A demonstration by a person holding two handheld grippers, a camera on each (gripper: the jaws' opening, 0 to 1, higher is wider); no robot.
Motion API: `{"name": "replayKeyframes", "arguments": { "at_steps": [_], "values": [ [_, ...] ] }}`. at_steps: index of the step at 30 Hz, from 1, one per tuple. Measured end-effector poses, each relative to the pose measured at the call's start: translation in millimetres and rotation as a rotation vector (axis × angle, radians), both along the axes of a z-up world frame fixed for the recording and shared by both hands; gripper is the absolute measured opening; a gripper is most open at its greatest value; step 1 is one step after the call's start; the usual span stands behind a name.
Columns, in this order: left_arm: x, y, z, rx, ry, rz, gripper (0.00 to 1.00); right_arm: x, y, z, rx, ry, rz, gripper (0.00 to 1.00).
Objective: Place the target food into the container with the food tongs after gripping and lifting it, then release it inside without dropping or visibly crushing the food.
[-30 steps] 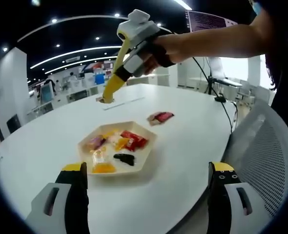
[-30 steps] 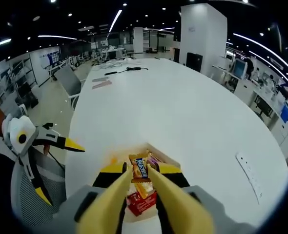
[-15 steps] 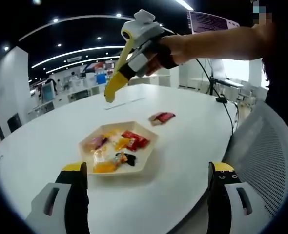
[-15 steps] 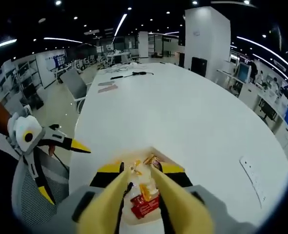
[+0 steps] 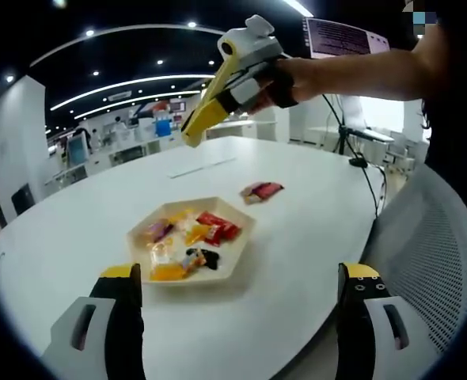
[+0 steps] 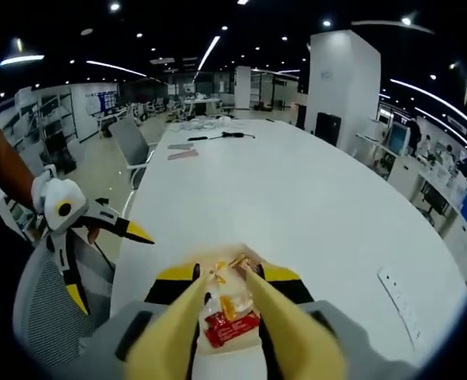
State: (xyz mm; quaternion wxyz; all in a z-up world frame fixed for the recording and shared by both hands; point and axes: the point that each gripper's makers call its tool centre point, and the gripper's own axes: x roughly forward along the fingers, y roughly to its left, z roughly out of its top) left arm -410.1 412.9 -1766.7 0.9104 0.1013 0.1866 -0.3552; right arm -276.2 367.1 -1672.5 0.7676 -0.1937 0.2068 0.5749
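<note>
we see a large white table spreading across the middle of the left gripper view, and it runs up the centre of the right gripper view as well. a grey mesh chair sits at the right edge of the left gripper view.

next in size, the hexagonal tray lies just left of centre in the left gripper view, holding a scatter of wrapped snacks in red, orange, yellow and black. in the right gripper view the tray's contents sit low in the frame, seen between the tongs.

the left gripper rises from the bottom of its view, its jaws spread wide with nothing between them. in the right gripper view it sits at the left edge, also splayed.

the right gripper, carrying yellow food tongs, hangs in the upper middle of the left gripper view, above the table and apart from the tray. in its own view the tongs stand narrowly apart with nothing clamped.

one red snack packet lies on the table, just upper right of the tray.
</note>
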Motion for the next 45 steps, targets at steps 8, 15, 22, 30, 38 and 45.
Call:
{"name": "replayKeyframes", "arguments": {
  "at_steps": [8, 15, 22, 30, 38, 45],
  "values": [
    [0.4, 0, 0.4, -0.007, 0.001, 0.003, 1.00, 6, -24, 3.5, 0.009, -0.018, -0.039, 0.28],
    [-0.2, 0, -0.5, -0.003, 0.005, 0.000, 1.00, 12, -43, 7.7, 0.013, -0.031, -0.068, 0.28],
    [-0.4, 0, -1.6, 0.002, 0.010, 0.001, 1.00, 18, -64, 4.7, 0.010, -0.049, -0.087, 0.28],
    [-0.9, -1, -3.1, 0.005, 0.016, -0.003, 1.00, 28, -97, -5.0, -0.004, -0.057, -0.134, 0.28],
    [-1.6, -2, -4.4, 0.009, 0.020, -0.012, 1.00, 30, -125, -14.6, -0.022, -0.050, -0.164, 0.28],
    [-2.8, -3, -6.7, 0.019, 0.028, -0.020, 1.00, 34, -142, -17.7, -0.025, -0.061, -0.194, 0.29]
  ]
}}
